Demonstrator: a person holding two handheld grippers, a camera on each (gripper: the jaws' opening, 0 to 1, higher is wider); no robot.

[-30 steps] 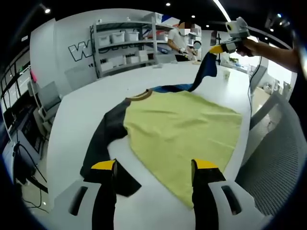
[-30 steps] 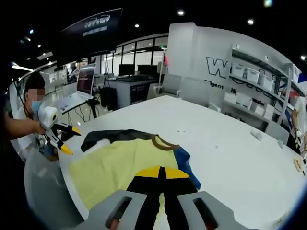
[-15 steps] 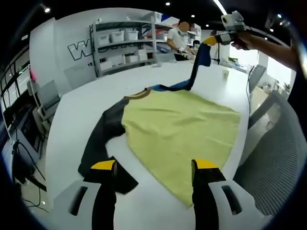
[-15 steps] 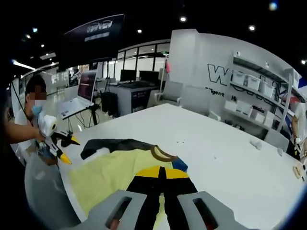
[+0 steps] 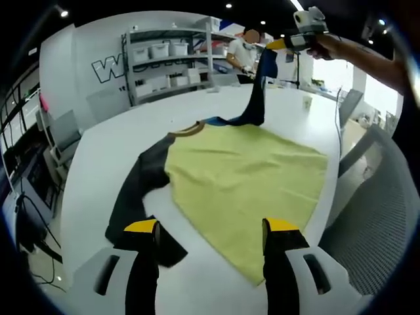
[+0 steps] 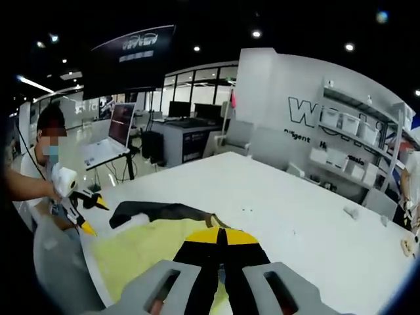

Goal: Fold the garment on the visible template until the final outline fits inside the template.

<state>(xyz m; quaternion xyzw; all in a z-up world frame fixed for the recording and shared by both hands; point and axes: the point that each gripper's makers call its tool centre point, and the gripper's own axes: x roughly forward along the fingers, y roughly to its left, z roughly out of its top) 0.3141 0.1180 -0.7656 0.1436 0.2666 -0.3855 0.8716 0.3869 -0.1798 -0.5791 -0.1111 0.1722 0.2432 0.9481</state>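
Right gripper point(image 5: 283, 44) is clenched on the blue sleeve point(image 5: 260, 88), lifted above the desk point(image 5: 98, 157). Left gripper point(image 5: 210, 230) hovers released. Risk: the unpinned garment point(image 5: 243, 184) drags askew.

White table point(image 5: 98, 164); yellow-and-black garment point(image 5: 243, 184) spread flat on it.

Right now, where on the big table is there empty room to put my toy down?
The white table is bare past the shirt, toward the shelves. In the left gripper view there is also a bare strip beside the dark sleeve. It is crowded where the right claw lifts the blue sleeve.
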